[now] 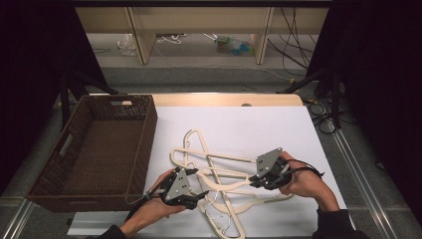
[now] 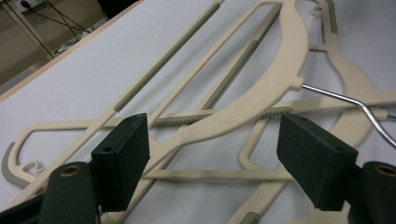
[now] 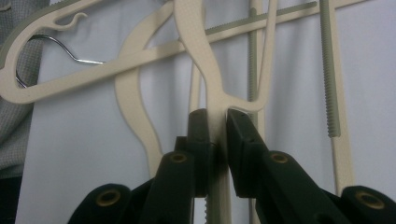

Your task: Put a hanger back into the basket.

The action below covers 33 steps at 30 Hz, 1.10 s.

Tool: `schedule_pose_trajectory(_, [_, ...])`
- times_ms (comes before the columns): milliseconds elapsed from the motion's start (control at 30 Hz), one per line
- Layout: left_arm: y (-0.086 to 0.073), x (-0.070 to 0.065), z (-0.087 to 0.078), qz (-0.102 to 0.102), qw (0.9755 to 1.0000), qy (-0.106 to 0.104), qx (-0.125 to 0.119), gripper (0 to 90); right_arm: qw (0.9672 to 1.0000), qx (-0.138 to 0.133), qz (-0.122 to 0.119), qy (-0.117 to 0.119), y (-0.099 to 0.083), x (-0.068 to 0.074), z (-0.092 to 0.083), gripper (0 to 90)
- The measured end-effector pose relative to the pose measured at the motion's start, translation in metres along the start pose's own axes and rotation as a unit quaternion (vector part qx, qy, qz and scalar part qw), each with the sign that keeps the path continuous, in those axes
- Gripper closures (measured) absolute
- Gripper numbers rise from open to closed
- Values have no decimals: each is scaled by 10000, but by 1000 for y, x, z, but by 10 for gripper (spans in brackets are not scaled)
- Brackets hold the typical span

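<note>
We note a tangle of cream hangers [image 1: 219, 174] lying on the white sheet [image 1: 259, 129] in the middle of the table, right of the brown wicker basket [image 1: 94, 149]. The right gripper [image 3: 217, 122] is clamped on one hanger's thin arm, pads pressing both sides; its hand comes in from the lower right, wrist bent inward. The left gripper [image 2: 212, 151] hovers low over the heap, jaws wide and nothing pinched, a curved hanger arm lying between them. Its forearm angles in from the lower left edge. A wire hook [image 2: 345, 100] pokes out on the pile's far side.
</note>
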<state>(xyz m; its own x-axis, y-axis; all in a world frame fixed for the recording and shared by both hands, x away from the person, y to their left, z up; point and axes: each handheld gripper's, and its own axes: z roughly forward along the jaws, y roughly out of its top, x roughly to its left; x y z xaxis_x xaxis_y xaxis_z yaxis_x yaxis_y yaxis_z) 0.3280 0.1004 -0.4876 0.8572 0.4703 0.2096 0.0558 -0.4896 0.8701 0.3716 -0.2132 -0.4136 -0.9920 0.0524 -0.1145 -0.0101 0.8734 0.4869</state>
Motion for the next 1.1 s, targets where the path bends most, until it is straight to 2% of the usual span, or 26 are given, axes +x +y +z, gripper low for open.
schedule_pose_trajectory(33, [0,0,4,141,9999,6,57,263,10000,-5,5,13,0,0,0,805])
schedule_pose_trajectory(67, [0,0,4,141,9999,6,57,265,10000,-6,10,14,0,0,-1,805])
schedule_pose_trajectory(333, [5,-6,18,554,9983,-137,85,328,10000,-59,-14,45,-1,-1,-1,805])
schedule_pose_trajectory(367, [5,-6,18,554,9983,-137,85,336,10000,-54,2,68,-1,-1,0,805])
schedule_pose_trajectory(400, [6,-8,19,679,9975,-167,76,344,10000,-54,-7,83,-1,-1,0,804])
schedule_pose_trajectory(433, [6,-8,19,679,9975,-167,76,353,10000,-54,-7,83,-1,-1,0,804])
schedule_pose_trajectory(500, [8,-10,22,845,9962,-204,75,379,9999,-77,-13,100,-1,-1,0,804])
schedule_pose_trajectory(667, [11,-10,24,1023,9944,-256,66,443,9999,-81,-9,95,-1,-1,-1,804])
schedule_pose_trajectory(700, [12,-10,25,1158,9927,-325,50,482,9999,-81,-7,92,-1,0,-1,804])
schedule_pose_trajectory(733, [12,-10,25,1158,9927,-325,50,501,9999,-81,-7,92,-1,0,-1,804])
schedule_pose_trajectory(767, [13,-9,25,1249,9911,-464,79,537,9999,-86,0,95,-2,0,-2,804])
schedule_pose_trajectory(800, [13,-9,25,1249,9911,-464,79,561,9999,-86,0,95,-2,0,-2,804])
schedule_pose_trajectory(933, [15,-9,24,1591,9856,-567,110,601,9999,-114,-8,120,-2,0,-2,804])
schedule_pose_trajectory(967, [19,-8,22,1770,9825,-571,128,629,9999,-111,-16,130,-2,0,-2,804])
schedule_pose_trajectory(1000, [19,-8,22,1770,9825,-571,128,645,9999,-111,-16,130,-2,0,-2,804])
schedule_pose_trajectory(1100, [28,-7,17,1901,9795,-669,17,688,9998,-147,-6,149,-5,-2,-3,807])
